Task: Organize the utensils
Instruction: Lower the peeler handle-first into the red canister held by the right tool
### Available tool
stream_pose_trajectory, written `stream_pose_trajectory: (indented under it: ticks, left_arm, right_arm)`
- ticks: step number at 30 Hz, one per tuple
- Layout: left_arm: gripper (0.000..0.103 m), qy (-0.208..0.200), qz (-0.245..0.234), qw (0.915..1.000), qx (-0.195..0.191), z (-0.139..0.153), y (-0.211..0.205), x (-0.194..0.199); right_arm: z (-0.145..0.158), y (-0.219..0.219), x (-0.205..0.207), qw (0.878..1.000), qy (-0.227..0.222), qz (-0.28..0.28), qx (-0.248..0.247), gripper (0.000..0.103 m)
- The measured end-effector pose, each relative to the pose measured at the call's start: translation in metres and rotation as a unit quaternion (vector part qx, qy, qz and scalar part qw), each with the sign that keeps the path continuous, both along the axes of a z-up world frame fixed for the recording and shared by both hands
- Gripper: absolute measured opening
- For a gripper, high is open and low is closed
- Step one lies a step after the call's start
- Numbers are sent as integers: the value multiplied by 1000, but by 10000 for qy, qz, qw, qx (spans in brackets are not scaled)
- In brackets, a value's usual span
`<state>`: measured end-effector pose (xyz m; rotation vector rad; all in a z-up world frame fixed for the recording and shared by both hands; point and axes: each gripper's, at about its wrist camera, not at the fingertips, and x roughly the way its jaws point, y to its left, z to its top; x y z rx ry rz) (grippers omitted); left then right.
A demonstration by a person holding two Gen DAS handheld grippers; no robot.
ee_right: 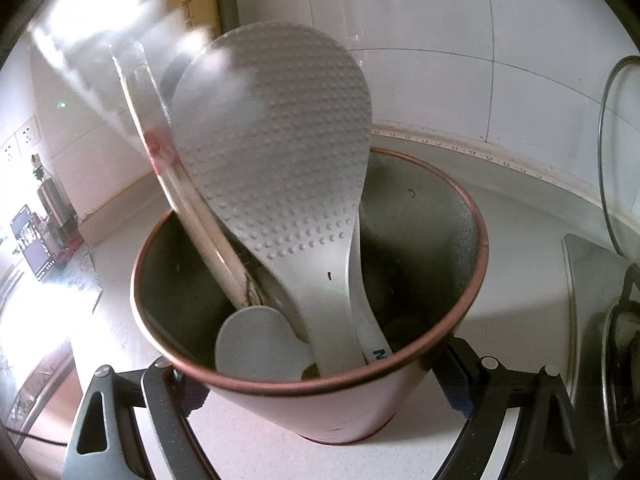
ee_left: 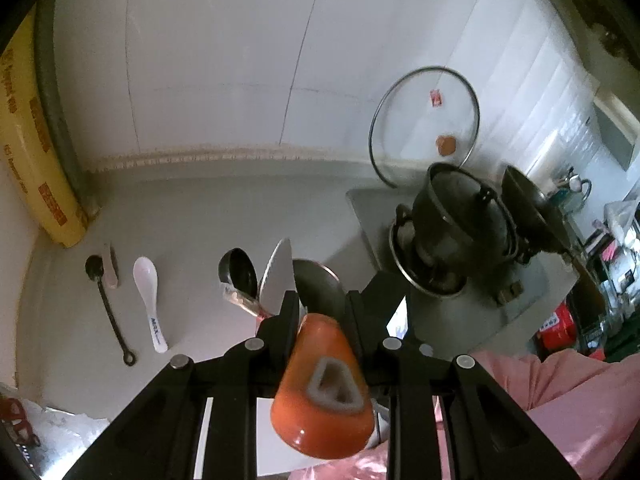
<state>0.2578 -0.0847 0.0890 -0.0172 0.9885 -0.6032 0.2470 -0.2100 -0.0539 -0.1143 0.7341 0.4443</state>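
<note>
Now, L fingers point(ee_left: 322, 300) clamp 1 orange handle point(ee_left: 320, 384), R fingers point(ee_right: 316, 384) grip 1 cup point(ee_right: 320, 412), 2 loose spoons point(ee_left: 150, 308).

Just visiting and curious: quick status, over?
Left claw grips orange-handled utensil. Right claw clamps utensil cup. White spoon, black spoon still on counter.

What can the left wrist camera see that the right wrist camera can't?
Only the left wrist view shows the left gripper pinching an orange handle, the white spoon and thin black spoon lying on the counter, and the black pot. Only the right wrist view shows the right gripper clamping the pink cup that holds the bumpy rice paddle. Both show the glass lid and white wall tiles.
</note>
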Motion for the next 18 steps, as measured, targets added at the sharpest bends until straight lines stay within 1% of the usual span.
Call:
stream_pose_trajectory:
  ticks: [2,8,18]
  left_arm:
    - [24,-9,-4,10000,76,-1,-2,3]
    - [24,33,53,10000,30,-12,-9,18]
    - [24,-13,209,9997,116,-23,-20,39]
  right_arm:
    - [0,1,-1,10000,0,-6,-5,93]
    - [0,5,-4,10000,7,-26,-11,93]
    - [1,4,-3,10000,7,-20,-4,93]
